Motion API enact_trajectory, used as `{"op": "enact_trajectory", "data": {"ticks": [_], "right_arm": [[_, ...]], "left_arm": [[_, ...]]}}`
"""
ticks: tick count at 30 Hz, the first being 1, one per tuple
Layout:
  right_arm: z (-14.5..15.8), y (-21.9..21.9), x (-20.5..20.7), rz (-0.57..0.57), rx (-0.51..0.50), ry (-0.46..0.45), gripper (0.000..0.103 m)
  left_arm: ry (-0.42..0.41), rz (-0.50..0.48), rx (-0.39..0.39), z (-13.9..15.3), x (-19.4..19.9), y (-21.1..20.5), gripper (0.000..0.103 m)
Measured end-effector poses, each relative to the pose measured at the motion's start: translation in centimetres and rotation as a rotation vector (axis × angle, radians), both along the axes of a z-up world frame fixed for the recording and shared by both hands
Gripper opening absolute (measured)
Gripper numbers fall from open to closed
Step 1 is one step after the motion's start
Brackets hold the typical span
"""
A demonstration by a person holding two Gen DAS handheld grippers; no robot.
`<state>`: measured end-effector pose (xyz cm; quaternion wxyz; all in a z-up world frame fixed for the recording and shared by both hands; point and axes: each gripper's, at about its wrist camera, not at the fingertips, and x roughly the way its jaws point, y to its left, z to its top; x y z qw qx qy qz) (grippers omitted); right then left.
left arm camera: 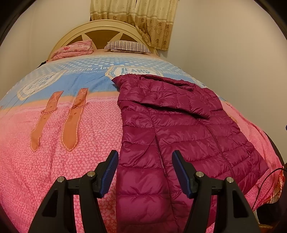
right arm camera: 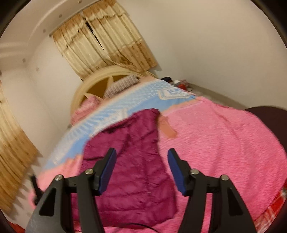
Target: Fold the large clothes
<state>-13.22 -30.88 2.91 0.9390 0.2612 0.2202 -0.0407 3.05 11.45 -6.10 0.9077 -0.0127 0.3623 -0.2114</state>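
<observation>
- The left tool [left arm camera: 145, 170] hangs over the near edge of the bed, its ribbed blue pads spread apart with nothing between them; the hem of the jacket [left arm camera: 179, 129] lies just beyond.
- The right tool [right arm camera: 141, 169] is likewise spread wide and holds nothing. Its view is blurred by motion, so fine detail there cannot be read.
- The jacket is a dark magenta puffer: shiny thin shell, stitched in horizontal quilted bands, soft and puffy. It lies flat on the right half of the bed, its hem toward the near edge and its collar toward the headboard.
- One sleeve looks already laid across the chest, so I judge a first fold made. The body still lies at full length; the lengthwise folds remain, and the slippery padded shell will likely spring back.
- The bed cover [left arm camera: 53, 161] is pink and speckled near, turning blue with white dots farther off, with printed tan belt shapes.
- At the far edge sit a striped pillow [left arm camera: 128, 47] and a crumpled pink cloth [left arm camera: 75, 49] against a cream arched headboard [left arm camera: 104, 28]; beige patterned curtains [left arm camera: 143, 16] hang behind.
</observation>
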Motion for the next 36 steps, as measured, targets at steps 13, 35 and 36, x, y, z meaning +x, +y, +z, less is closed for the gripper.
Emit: {"op": "enact_trajectory", "data": {"ticks": [13,35,36], "right_arm": [[-0.2,-0.7,0.8,0.074,0.214,-0.071,0.068],[-1.9,1.5,3.4,0.277,0.379,-0.070,0.074],[-2.1,1.8,3.4,0.294,0.383,-0.058,0.074]], "left_arm": [[-0.018,0.002,0.001,0.4,-0.2,0.1,0.063],[-0.010,0.030,-0.023,0.3,-0.3,1.7,0.063],[-0.014,0.028,-0.022,0.4,-0.5,1.8,0.063]]}}
